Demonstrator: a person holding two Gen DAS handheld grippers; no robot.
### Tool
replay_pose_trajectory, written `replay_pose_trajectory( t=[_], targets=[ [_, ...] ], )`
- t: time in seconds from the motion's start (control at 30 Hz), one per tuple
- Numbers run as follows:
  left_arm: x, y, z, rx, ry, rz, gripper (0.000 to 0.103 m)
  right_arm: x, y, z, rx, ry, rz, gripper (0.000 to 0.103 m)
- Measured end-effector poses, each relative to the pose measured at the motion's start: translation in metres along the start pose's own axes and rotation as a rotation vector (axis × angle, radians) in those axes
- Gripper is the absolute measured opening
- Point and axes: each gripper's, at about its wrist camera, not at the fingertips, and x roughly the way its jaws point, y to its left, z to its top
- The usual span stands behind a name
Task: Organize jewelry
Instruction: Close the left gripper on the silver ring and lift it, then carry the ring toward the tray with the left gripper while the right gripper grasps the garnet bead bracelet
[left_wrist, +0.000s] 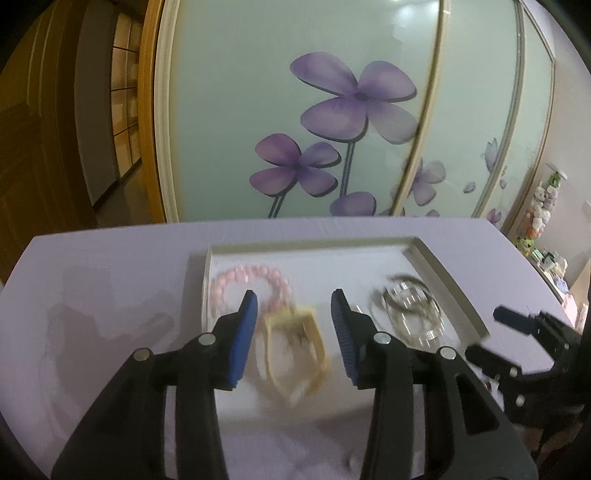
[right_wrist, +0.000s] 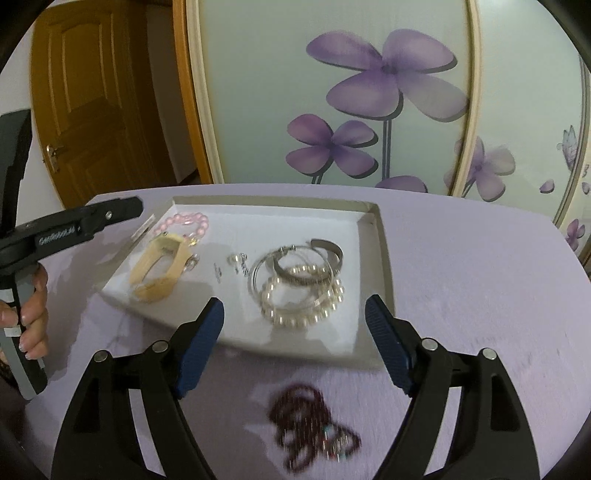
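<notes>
Your left gripper (left_wrist: 294, 325) is part open over the tan bangle (left_wrist: 293, 350), not gripping; your right gripper (right_wrist: 294, 343) is wide, empty. White tray (right_wrist: 380, 258) holds pearl bracelet (right_wrist: 303, 299); dark red beads (right_wrist: 306, 428) lie outside on the table.

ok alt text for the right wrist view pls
Open right gripper hovers above a dark red bead strand on a lilac table. Behind it, a white tray holds a pearl bracelet, silver bangles, a wooden bangle and pink beads.
</notes>
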Motion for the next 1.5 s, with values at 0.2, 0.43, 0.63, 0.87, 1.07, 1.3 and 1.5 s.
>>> replay_pose_trajectory(
  t=[0.2,0.43,0.63,0.87,1.07,1.3,1.5],
  targets=[
    [-0.034,-0.015,-0.049,0.026,0.046,-0.03,0.049,-0.036,-0.004,-0.029,0.008,-0.023,-0.006,0.08],
    [-0.037,-0.038,-0.091,0.052,0.137,-0.044,0.051,-0.057,-0.014,-0.053,0.059,-0.022,0.001,0.08],
    [-0.021,-0.051,-0.106,0.072,0.203,0.001,0.051,-0.068,-0.021,-0.058,0.087,-0.041,0.008,0.081],
    [-0.007,-0.061,-0.104,0.064,0.222,0.029,0.046,-0.066,-0.027,-0.062,0.109,-0.032,0.016,0.081],
    [-0.003,-0.068,-0.101,0.074,0.221,0.028,0.022,-0.063,-0.026,-0.063,0.108,-0.023,0.024,0.081],
    [-0.002,-0.065,-0.097,0.059,0.214,0.028,0.021,-0.063,-0.025,-0.064,0.103,-0.021,0.026,0.081],
    [-0.014,-0.059,-0.084,0.05,0.168,0.046,0.021,-0.061,-0.023,-0.064,0.095,-0.014,0.026,0.081]
  ],
)
